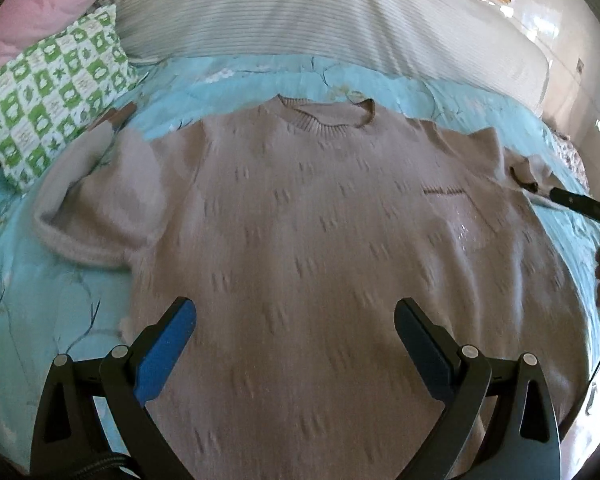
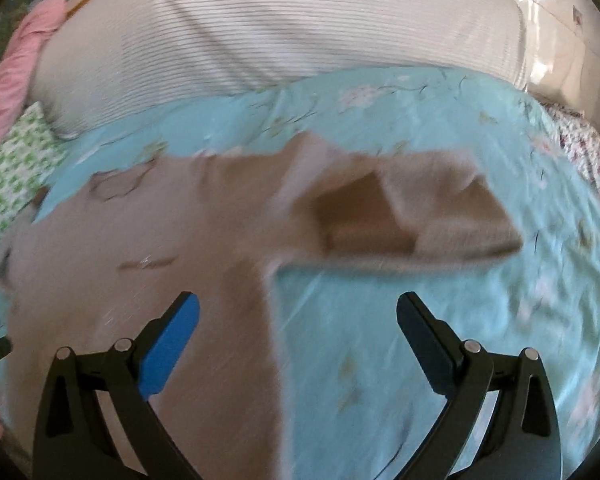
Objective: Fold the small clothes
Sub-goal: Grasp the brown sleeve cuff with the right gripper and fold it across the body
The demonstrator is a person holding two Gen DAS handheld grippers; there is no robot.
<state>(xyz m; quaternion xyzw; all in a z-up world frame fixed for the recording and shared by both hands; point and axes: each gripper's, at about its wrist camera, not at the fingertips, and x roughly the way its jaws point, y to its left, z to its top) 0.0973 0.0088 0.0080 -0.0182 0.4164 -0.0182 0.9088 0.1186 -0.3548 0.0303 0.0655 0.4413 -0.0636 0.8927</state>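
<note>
A beige short-sleeved knit sweater lies flat, front up, on the light blue bedspread, collar away from me. My left gripper is open and empty above the sweater's lower middle. My right gripper is open and empty over the sweater's right side edge. The right sleeve lies rumpled and partly folded over itself ahead of the right gripper. The right gripper's finger shows in the left wrist view close to that sleeve. The right wrist view is blurred.
A large striped white pillow lies beyond the sweater. A green-and-white checked pillow and pink bedding are at the far left. The bed's right edge meets a glossy floor.
</note>
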